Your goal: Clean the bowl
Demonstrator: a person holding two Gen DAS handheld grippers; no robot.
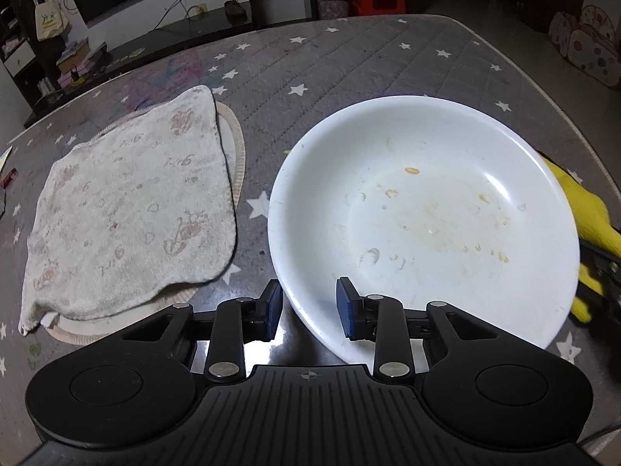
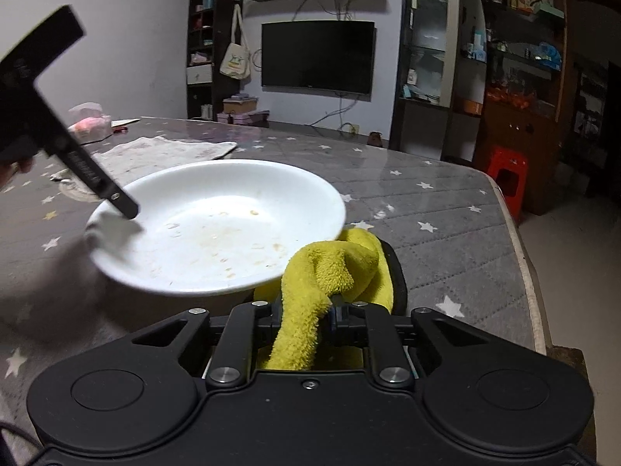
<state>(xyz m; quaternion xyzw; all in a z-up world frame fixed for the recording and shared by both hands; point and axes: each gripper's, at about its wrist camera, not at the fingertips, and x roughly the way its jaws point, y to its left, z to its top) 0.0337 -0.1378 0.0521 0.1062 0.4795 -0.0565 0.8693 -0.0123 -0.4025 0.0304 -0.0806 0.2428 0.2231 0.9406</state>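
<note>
A white bowl (image 1: 427,209) with dried yellowish food stains sits on the star-patterned table; it also shows in the right wrist view (image 2: 217,229). My left gripper (image 1: 308,308) is open, its jaws straddling the bowl's near rim, one finger inside, one outside. My right gripper (image 2: 306,310) is shut on a yellow cloth (image 2: 330,268), held just beside the bowl's rim. The yellow cloth shows at the bowl's right edge in the left wrist view (image 1: 590,217). The left gripper's finger (image 2: 97,182) shows at the bowl's far-left rim.
A folded white towel (image 1: 132,213) lies on a round mat left of the bowl. The table edge (image 2: 520,256) runs along the right. A red stool (image 2: 506,178) stands beyond it. A plastic bag (image 2: 89,122) sits at the table's far left.
</note>
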